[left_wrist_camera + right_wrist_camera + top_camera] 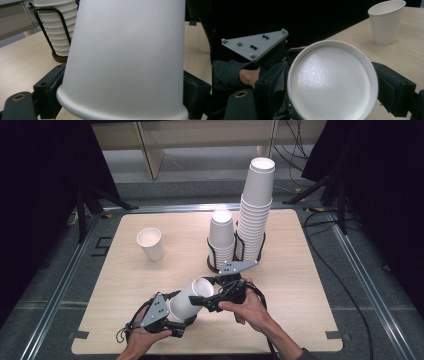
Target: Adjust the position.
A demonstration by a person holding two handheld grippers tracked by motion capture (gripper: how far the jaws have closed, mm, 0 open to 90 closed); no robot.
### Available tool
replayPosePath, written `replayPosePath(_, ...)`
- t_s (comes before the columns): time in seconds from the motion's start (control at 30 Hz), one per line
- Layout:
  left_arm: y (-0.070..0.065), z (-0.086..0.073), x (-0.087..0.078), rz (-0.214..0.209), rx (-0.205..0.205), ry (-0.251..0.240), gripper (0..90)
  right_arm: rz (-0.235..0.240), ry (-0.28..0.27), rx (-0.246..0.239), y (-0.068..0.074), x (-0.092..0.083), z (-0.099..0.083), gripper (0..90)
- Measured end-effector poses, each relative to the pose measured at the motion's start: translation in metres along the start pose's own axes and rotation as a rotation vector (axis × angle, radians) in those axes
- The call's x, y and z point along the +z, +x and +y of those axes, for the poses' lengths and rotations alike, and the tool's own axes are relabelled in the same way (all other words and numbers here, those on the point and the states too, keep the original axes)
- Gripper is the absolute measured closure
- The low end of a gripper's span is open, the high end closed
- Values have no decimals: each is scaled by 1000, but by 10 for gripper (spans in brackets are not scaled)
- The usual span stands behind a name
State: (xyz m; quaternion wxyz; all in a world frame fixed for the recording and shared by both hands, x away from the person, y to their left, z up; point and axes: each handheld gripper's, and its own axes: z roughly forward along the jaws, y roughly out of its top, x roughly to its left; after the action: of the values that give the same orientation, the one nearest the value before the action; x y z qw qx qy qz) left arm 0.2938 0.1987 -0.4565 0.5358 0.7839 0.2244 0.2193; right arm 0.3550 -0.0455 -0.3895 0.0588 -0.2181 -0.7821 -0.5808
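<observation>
Holding one paper cup (189, 301) between both clamped grippers, left (176, 320) and right (206, 301); it's looking barely started, one cup (150, 243) standing out already.

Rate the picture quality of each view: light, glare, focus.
High view: even light on the table, dark surroundings, held cup fairly sharp. Left gripper view: that cup close and soft, the stacked cups behind a bit blurred. Right gripper view: a mild sheen on the cup's base, black background, lone cup slightly soft.
</observation>
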Motion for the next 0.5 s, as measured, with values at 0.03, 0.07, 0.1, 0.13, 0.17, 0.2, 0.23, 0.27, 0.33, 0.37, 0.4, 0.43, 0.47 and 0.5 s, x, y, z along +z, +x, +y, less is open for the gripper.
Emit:
replayPosePath(0.03,1,0,0,5,8,17,128,-12,10,-14,0,-1,0,179)
replayPosePath(0.07,1,-1,1,4,15,18,132,-42,31,-42,1,-3,2,174)
replayPosePath(0.1,1,0,0,11,29,51,133,-37,35,-49,2,-3,2,170)
replayPosePath(0.13,2,-1,1,12,45,73,134,-83,53,-100,3,-5,4,163)
replayPosePath(0.17,2,-1,1,13,54,81,135,-85,71,-124,4,-6,6,163)
replayPosePath(0.2,2,-1,0,7,74,120,135,-101,90,-140,5,-7,7,161)
replayPosePath(0.23,0,-1,2,9,73,121,136,-109,112,-167,7,-9,8,161)
replayPosePath(0.27,0,-2,3,2,81,135,136,-115,129,-194,9,-9,9,162)
replayPosePath(0.33,-2,-2,3,-6,102,172,137,-144,172,-253,11,-9,10,163)
replayPosePath(0.37,-2,-1,4,-11,130,196,138,-144,196,-265,12,-9,9,163)
replayPosePath(0.4,-3,-1,4,-16,133,206,139,-154,227,-280,15,-8,9,165)
replayPosePath(0.43,-4,0,4,-21,151,219,139,-152,245,-299,16,-7,8,166)
replayPosePath(0.47,-5,0,4,-27,156,223,140,-155,286,-315,18,-6,7,166)
replayPosePath(0.5,-6,0,4,-24,160,229,141,-151,300,-340,19,-5,7,166)
